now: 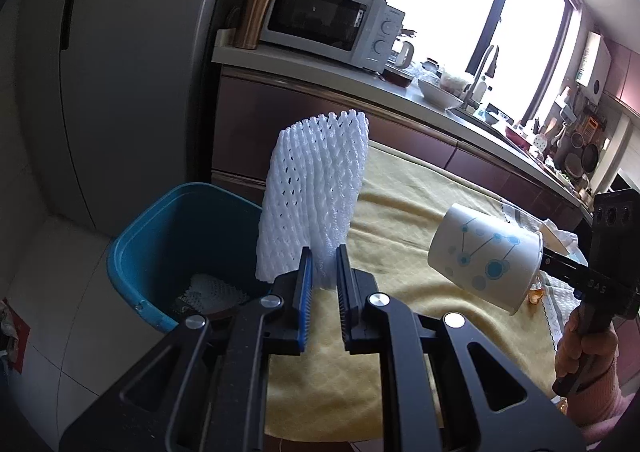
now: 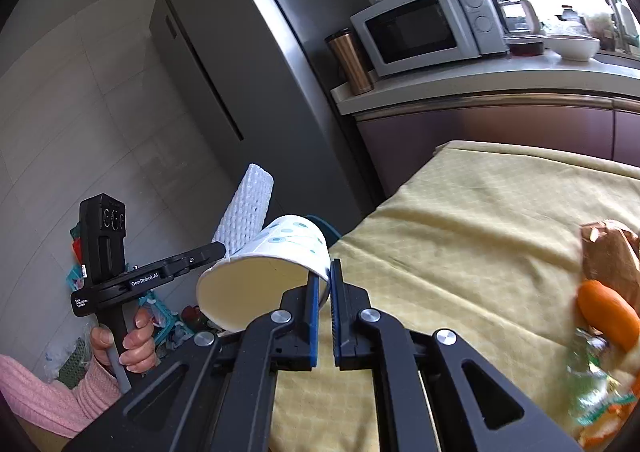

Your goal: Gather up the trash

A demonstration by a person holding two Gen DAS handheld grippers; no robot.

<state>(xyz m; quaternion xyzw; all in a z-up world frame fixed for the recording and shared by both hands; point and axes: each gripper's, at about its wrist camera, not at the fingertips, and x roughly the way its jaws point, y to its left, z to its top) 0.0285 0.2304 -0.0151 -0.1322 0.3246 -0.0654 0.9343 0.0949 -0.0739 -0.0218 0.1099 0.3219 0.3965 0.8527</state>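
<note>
My left gripper (image 1: 323, 258) is shut on a white foam fruit net (image 1: 314, 191) and holds it upright over the table's left edge, beside the blue trash bin (image 1: 160, 248) on the floor. White netting lies inside the bin (image 1: 212, 292). My right gripper (image 2: 325, 272) is shut on the rim of a white paper cup with blue dots (image 2: 266, 276), tipped on its side with the mouth toward the camera. The cup also shows in the left wrist view (image 1: 486, 256), right of the net. The net and left gripper also show in the right wrist view (image 2: 246, 211), just behind the cup.
A table with a yellow cloth (image 1: 420, 211) lies under both grippers. A brown paper bag (image 2: 612, 252), an orange thing (image 2: 608, 312) and wrappers (image 2: 596, 392) lie at its right. A counter with a microwave (image 1: 328, 23), a fridge (image 1: 120, 51) and a sink stand behind.
</note>
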